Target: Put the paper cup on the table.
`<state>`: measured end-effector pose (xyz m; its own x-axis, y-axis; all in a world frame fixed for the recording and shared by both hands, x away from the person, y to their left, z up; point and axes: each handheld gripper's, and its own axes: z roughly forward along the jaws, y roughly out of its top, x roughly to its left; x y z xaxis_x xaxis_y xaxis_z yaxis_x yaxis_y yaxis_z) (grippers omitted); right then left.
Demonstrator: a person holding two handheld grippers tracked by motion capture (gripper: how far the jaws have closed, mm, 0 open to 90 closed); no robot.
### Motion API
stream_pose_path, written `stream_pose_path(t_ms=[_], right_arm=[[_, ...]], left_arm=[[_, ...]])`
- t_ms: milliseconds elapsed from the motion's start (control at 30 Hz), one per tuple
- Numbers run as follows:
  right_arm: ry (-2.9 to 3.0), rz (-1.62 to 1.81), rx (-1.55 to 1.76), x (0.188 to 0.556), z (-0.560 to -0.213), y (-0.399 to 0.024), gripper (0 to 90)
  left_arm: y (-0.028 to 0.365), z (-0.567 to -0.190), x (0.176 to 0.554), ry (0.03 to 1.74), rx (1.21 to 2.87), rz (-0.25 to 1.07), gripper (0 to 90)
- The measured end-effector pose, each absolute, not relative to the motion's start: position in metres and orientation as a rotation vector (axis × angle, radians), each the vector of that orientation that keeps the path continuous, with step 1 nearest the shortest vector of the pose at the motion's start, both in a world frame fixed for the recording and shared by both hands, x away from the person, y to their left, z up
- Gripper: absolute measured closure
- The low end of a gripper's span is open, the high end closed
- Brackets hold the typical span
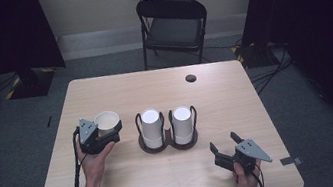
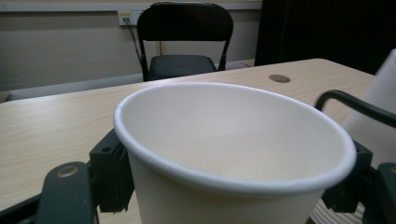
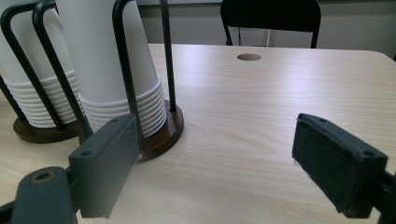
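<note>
An upright white paper cup (image 1: 107,122) (image 2: 233,154) sits between the jaws of my left gripper (image 1: 106,133) (image 2: 233,186), which is shut on its sides at the table's left. To its right stands a dark cup holder (image 1: 169,143) (image 3: 159,140) with black wire loops and two stacks of upside-down white cups (image 1: 151,127) (image 3: 112,70). My right gripper (image 1: 225,150) (image 3: 215,163) is open over bare table at the front right, close to the holder's right side, with nothing between its jaws.
The wooden table (image 1: 178,177) has a round cable hole (image 1: 191,78) near its far edge. A black folding chair (image 1: 172,26) stands behind it. Dark curtains hang on both sides, and cables lie on the floor at right.
</note>
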<state>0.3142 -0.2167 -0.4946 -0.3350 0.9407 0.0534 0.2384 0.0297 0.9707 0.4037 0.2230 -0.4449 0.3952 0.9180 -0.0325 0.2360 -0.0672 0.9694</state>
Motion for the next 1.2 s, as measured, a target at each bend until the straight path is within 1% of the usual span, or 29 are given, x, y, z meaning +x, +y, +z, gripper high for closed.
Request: stream_pose_path(t_ms=[133,367,467,533,600,867,1000,1200], right_arm=[[1.638,1.352,1.211,0.313,-0.495,-0.217,13.9],[1.647,1.343,1.208,0.314,-0.495,-0.216,14.0],[1.651,1.34,1.207,0.314,-0.495,-0.216,14.1],[1.651,1.337,1.209,0.314,-0.494,-0.216,14.1],[1.651,1.335,1.212,0.314,-0.494,-0.215,14.3],[1.657,1.318,1.222,0.315,-0.494,-0.215,14.5],[1.66,1.319,1.221,0.315,-0.494,-0.215,14.6],[1.658,1.321,1.22,0.315,-0.494,-0.215,14.6]], left_arm=[[0.226,-0.448,0.411,1.07,1.575,0.803,21.8],[0.229,-0.46,0.425,1.073,1.579,0.786,21.1],[0.231,-0.465,0.429,1.088,1.574,0.767,20.6],[0.232,-0.468,0.431,1.127,1.574,0.789,19.8],[0.234,-0.471,0.433,1.131,1.574,0.766,19.3],[0.236,-0.483,0.435,1.144,1.611,0.763,19.9],[0.237,-0.482,0.433,1.135,1.608,0.785,19.9],[0.24,-0.487,0.434,1.148,1.613,0.77,19.8]])
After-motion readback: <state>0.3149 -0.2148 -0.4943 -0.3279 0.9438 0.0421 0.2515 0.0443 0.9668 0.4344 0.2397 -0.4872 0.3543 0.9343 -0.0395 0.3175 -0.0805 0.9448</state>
